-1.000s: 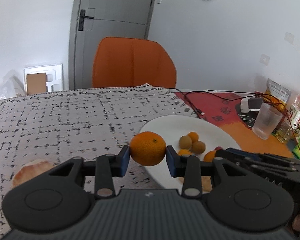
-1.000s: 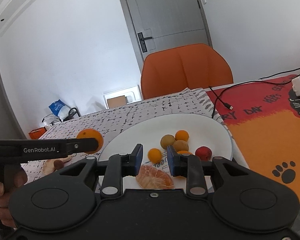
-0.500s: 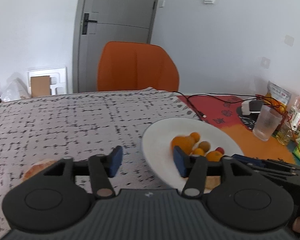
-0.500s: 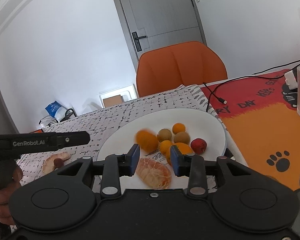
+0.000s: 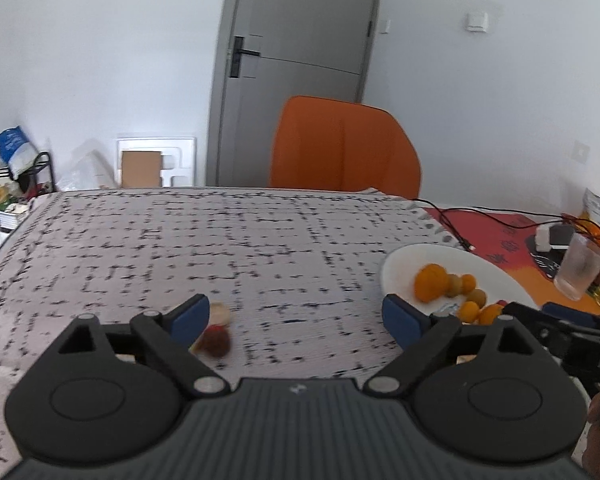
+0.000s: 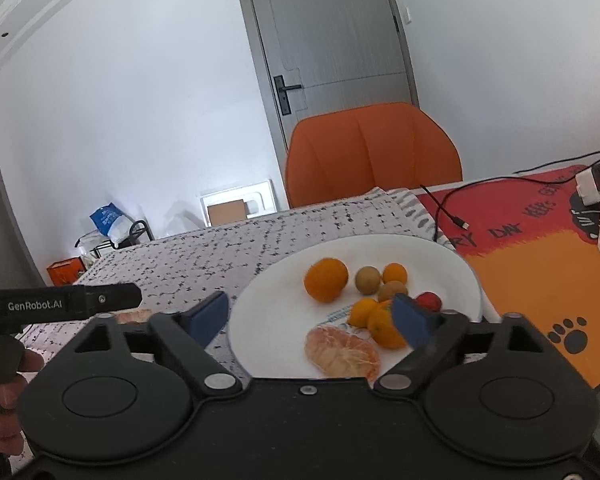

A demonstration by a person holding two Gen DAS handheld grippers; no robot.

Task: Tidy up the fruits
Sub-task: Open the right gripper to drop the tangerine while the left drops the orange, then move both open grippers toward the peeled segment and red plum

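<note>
Left gripper (image 5: 296,316): jaws wide apart, just been opening, nothing between the blue pads. Right gripper (image 6: 312,316): same, jaws spread and just been opening, empty; the peeled orange citrus half (image 6: 342,354) lies on the plate under the gap, pads not touching it.

Task items: round white ceramic plate (image 6: 268,320) holds the big orange mandarin (image 6: 326,279), two brownish-green kiwis (image 6: 368,279), several small orange kumquat-size fruits (image 6: 395,273) and one small red fruit (image 6: 428,300), clustered toward its right half.

Key relation: what is left off the plate is a small dark-red fruit (image 5: 216,344) with a pale peel scrap (image 5: 219,313), on the grey black-flecked tablecloth (image 5: 220,248). It sits just inside the left gripper's left pad, low and close, well left of the plate. Blurred, no clear long axis. Left hand is nearer by far.

Pose: left gripper tilted down over the cloth, plate off to its right. Right gripper nearly level, parked at the plate's near edge. My read: next pick is the left's, needing a small shift left to centre the fruit.
</note>
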